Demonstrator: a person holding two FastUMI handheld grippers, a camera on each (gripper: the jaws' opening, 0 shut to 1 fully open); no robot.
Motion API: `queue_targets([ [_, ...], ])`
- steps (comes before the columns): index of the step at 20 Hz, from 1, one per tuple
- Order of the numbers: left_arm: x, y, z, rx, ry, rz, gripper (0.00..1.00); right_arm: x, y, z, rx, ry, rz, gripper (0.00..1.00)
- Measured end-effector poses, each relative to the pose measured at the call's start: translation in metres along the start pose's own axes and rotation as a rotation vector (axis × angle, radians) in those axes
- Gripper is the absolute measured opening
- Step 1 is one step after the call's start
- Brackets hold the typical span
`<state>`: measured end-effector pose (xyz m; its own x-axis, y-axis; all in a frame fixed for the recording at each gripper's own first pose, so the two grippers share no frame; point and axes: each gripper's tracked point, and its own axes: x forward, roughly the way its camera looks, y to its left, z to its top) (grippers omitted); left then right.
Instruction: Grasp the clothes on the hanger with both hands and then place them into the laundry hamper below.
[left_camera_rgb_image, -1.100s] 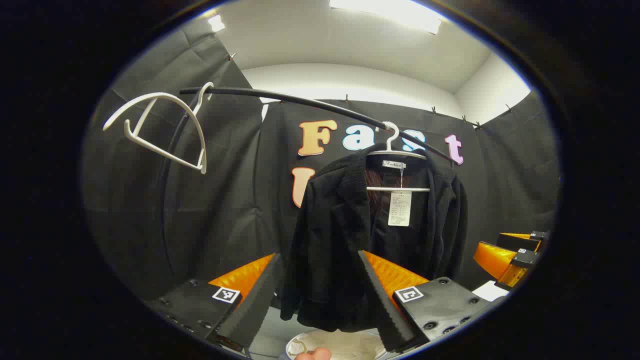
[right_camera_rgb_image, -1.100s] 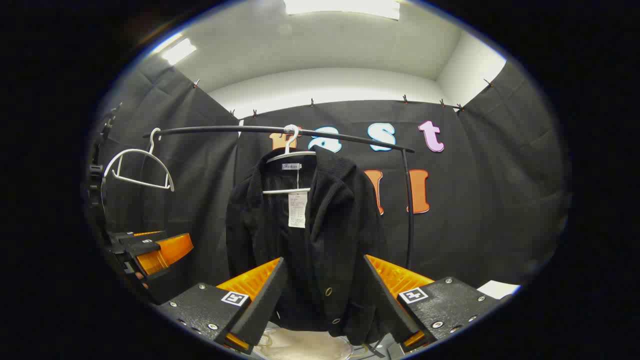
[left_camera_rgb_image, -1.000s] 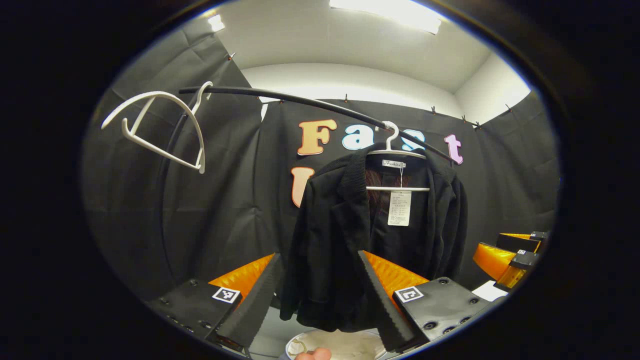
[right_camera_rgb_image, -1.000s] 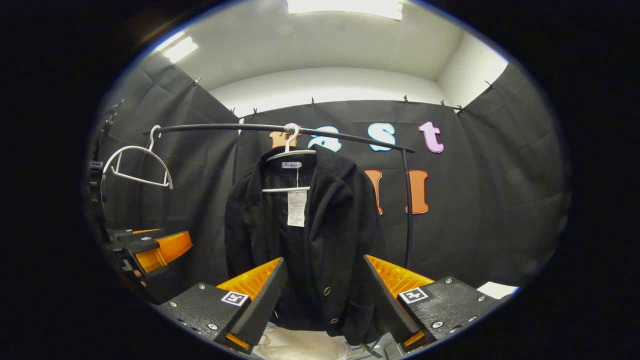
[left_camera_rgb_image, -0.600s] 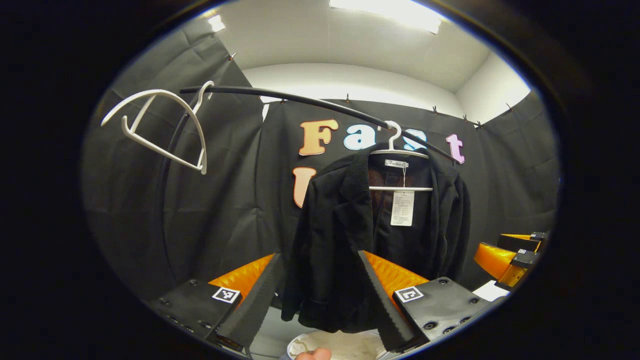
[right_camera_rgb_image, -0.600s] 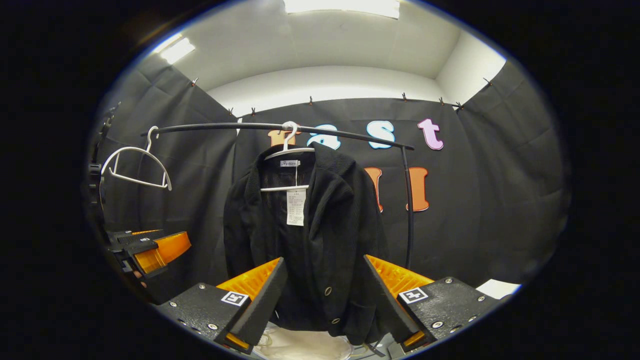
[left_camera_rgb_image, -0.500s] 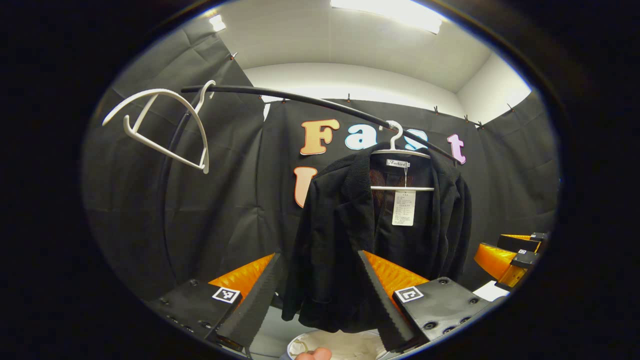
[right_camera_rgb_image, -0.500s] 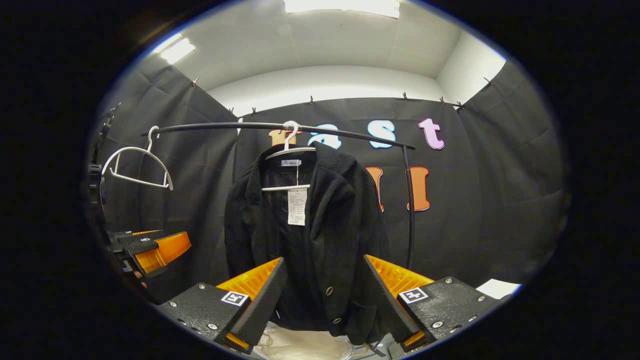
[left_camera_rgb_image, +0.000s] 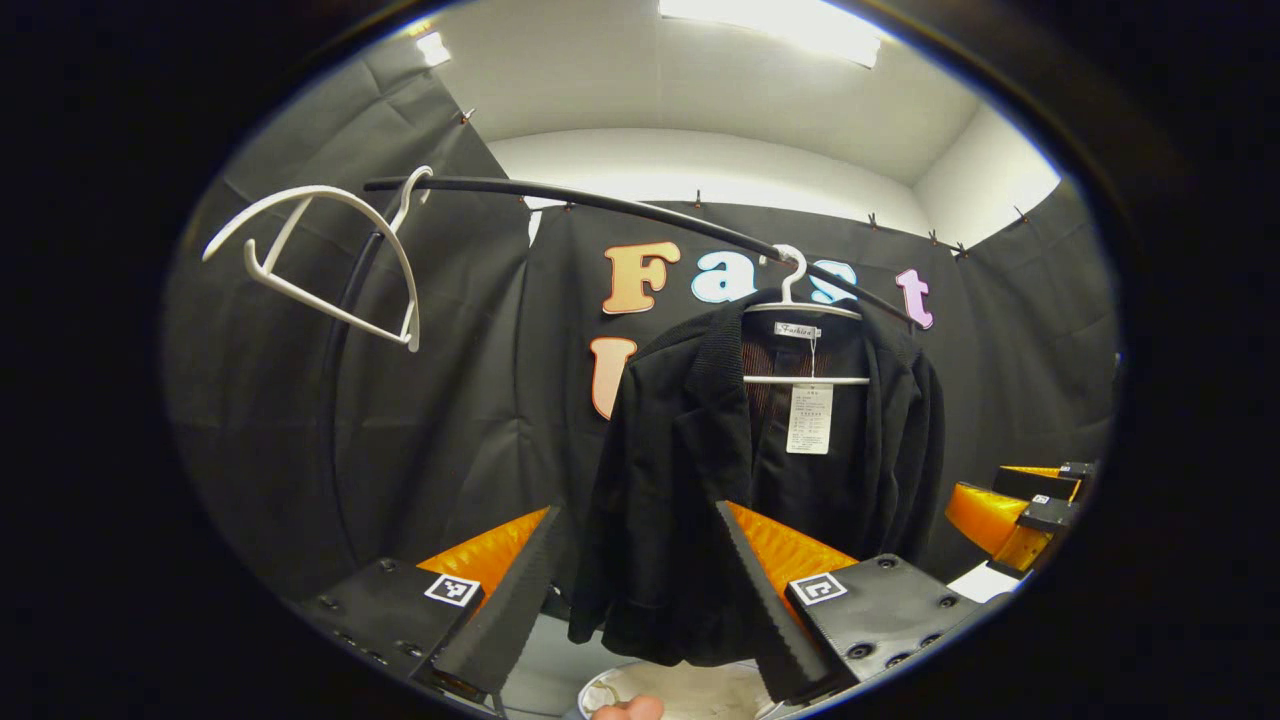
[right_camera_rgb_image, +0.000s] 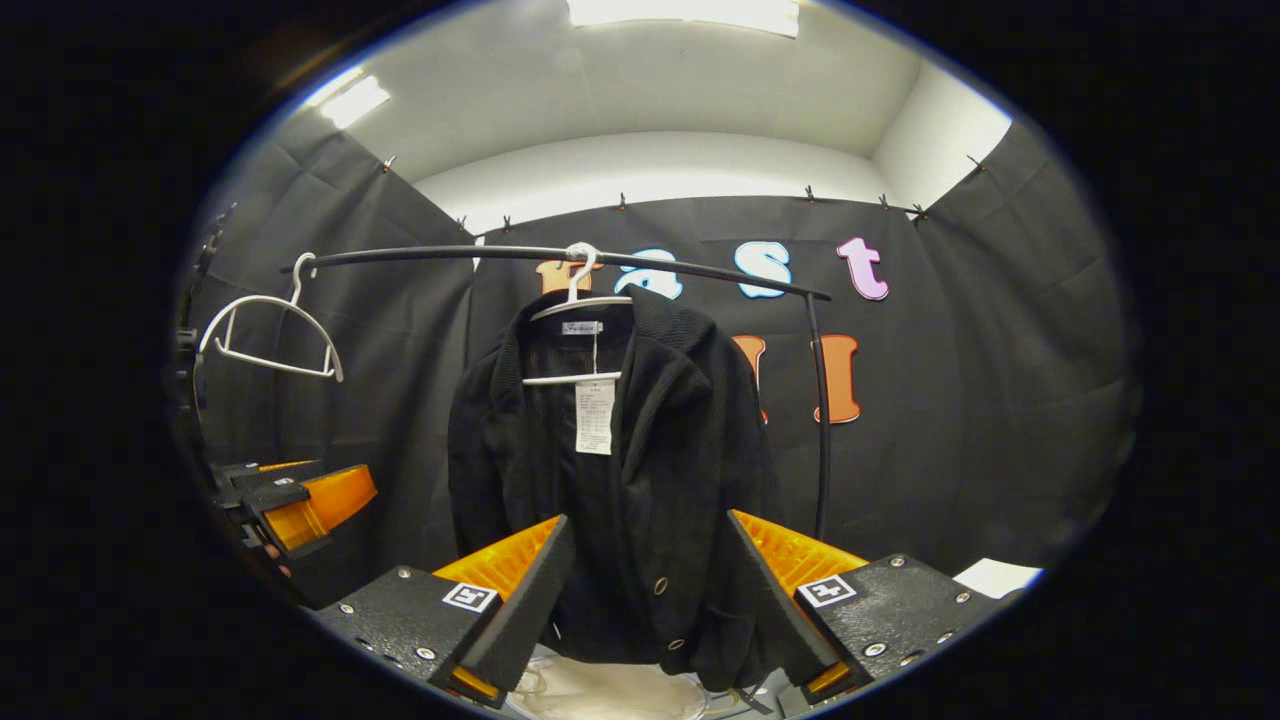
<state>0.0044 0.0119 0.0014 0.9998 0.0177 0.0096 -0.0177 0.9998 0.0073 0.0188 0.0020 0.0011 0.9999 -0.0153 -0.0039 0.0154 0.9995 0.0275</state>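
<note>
Hanging above the hamper (right_camera_rgb_image: 600, 695) holding pale cloth, the jacket (right_camera_rgb_image: 620, 500) faces both tongs (left_camera_rgb_image: 640, 610) (right_camera_rgb_image: 645, 610), spread apart.

one black jacket (left_camera_rgb_image: 760, 480) hangs on the rail (left_camera_rgb_image: 600, 205). two white hangers: one hanger carrying the jacket (left_camera_rgb_image: 800, 300) and one bare hanger (left_camera_rgb_image: 320, 250) further along the same rail. one paper tag (left_camera_rgb_image: 808, 418) hangs inside the collar. two buttons (right_camera_rgb_image: 660, 585) show on the jacket front in the right gripper view. one pale hamper (right_camera_rgb_image: 600, 695) sits below. two tongs: the left tongs (left_camera_rgb_image: 640, 590) and the right tongs (right_camera_rgb_image: 650, 590), each with two fingers spread apart.
</note>
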Motion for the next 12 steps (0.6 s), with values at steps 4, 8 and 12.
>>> queue_targets([
  [4, -0.002, 0.001, 0.001, 0.009, -0.005, -0.003, 0.97, 0.032, 0.006, -0.004, 0.048, 0.013, 0.006, 0.93],
  [8, -0.006, 0.005, 0.005, 0.03, -0.012, 0.003, 0.93, 0.079, 0.014, -0.014, 0.051, 0.037, 0.015, 0.94],
  [12, -0.012, 0.011, 0.009, 0.054, -0.024, 0.023, 0.96, 0.123, 0.014, -0.033, -0.007, 0.077, -0.032, 0.94],
])
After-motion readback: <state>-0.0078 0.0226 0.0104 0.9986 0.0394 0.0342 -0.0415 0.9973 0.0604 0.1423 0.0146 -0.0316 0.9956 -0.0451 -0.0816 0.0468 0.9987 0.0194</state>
